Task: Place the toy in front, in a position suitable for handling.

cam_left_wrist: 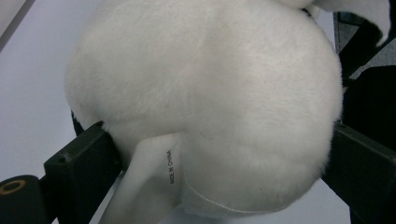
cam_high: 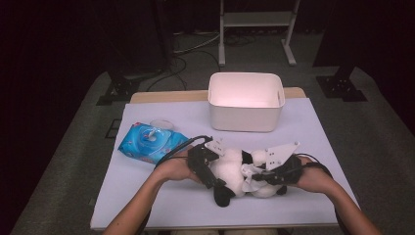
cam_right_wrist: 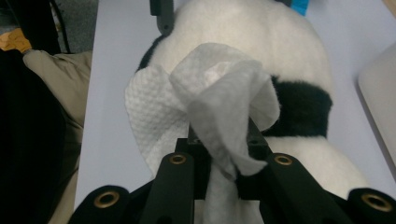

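Observation:
A black and white plush toy [cam_high: 235, 171] lies on the white table near its front edge. My left gripper [cam_high: 208, 169] is shut on the toy's white body [cam_left_wrist: 205, 93], one jaw pressing in from each side, with a sewn label [cam_left_wrist: 170, 167] hanging below. My right gripper [cam_high: 259, 175] is shut on a crumpled white wet wipe [cam_right_wrist: 219, 102], held against the plush toy [cam_right_wrist: 280, 46] beside a black band of fur [cam_right_wrist: 303, 109].
A blue wet wipe pack [cam_high: 149, 142] with its lid flipped up lies at the left. A white plastic bin [cam_high: 245, 101] stands at the back of the table [cam_high: 318, 127]. Beyond the table are dark stands and cables on the floor.

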